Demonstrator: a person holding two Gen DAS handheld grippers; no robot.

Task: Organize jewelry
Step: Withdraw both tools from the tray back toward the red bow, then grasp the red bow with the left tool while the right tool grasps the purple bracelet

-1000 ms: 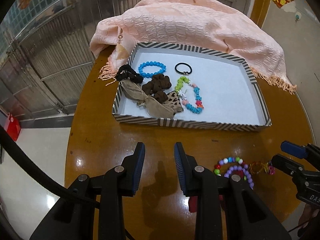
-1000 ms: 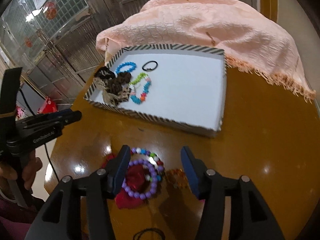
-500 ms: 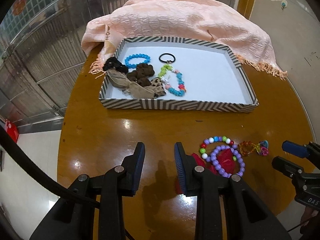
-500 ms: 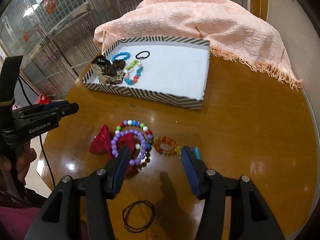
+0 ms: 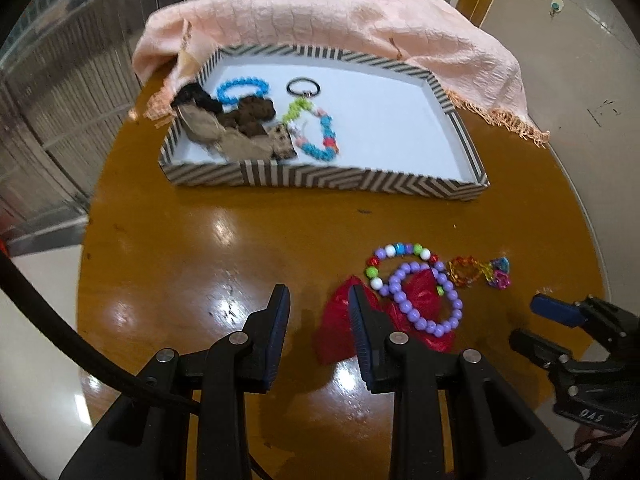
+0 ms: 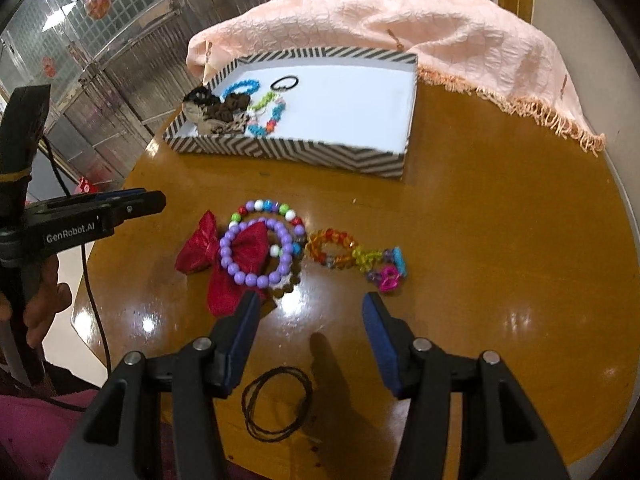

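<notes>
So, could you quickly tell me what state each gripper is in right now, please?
Left gripper: open, holding nothing, above the table beside the red bow.
Right gripper: open, holding nothing, above bare table.

1. A round, shiny brown wooden table (image 5: 168, 248) is shining with bright spots of light.
2. A soft peach fringed cloth (image 6: 440, 28) is lying over its far side.
3. Grey metal folding gates (image 6: 120, 64) are standing behind.
4. A pale floor (image 5: 580, 80) is showing nearby.
</notes>
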